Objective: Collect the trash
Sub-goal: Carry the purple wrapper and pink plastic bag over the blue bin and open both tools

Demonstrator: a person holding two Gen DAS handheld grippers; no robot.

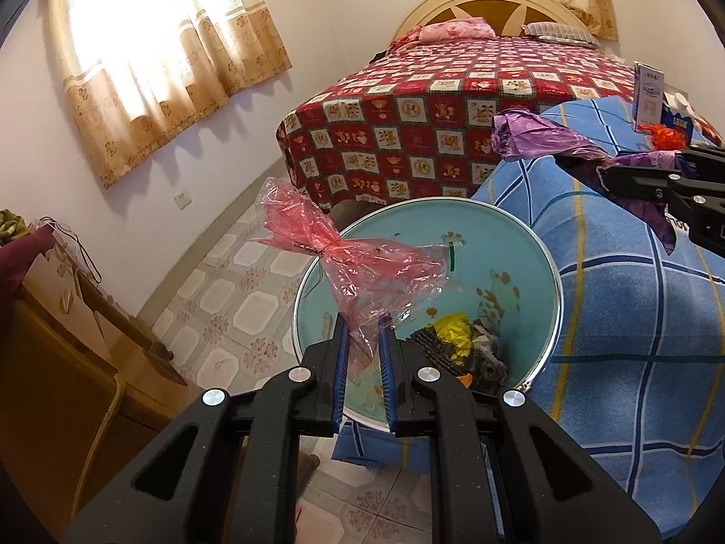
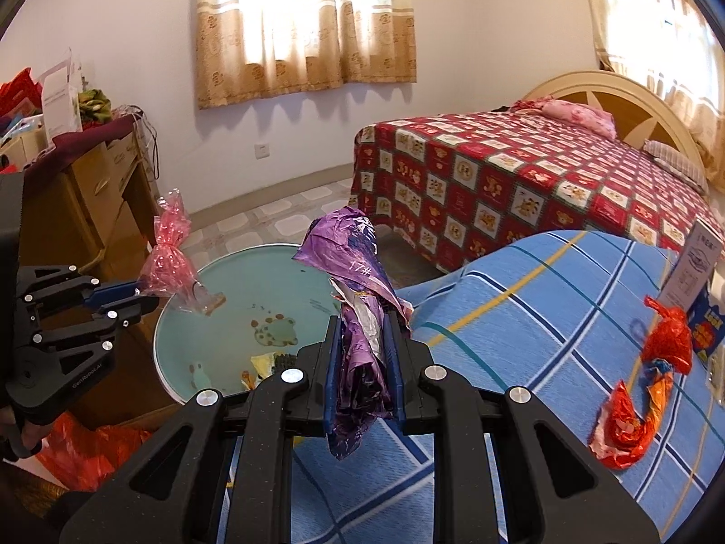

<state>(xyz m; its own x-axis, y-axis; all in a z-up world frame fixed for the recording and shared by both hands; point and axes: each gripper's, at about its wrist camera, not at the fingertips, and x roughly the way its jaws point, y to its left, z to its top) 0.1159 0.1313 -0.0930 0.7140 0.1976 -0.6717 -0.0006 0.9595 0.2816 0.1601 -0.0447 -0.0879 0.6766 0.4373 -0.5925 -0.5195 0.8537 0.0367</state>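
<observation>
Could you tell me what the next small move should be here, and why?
Probably open the left gripper: its jaws pinch the pink wrapper right above the teal basin that already holds trash, so it should drop in. The right gripper holds its purple wrapper beside the basin.

The left tool (image 1: 364, 337) is held forward and a little downward, its two blue-padded fingers (image 1: 340, 353) closed on a thin sheet. The right tool (image 2: 362, 344) is raised beside it, fingers (image 2: 333, 362) pressed on a crumpled bundle, both tools near each other.

Pink wrapper (image 1: 358, 267); purple wrapper (image 2: 362, 317); basin (image 1: 498, 245) seemingly teal.
</observation>
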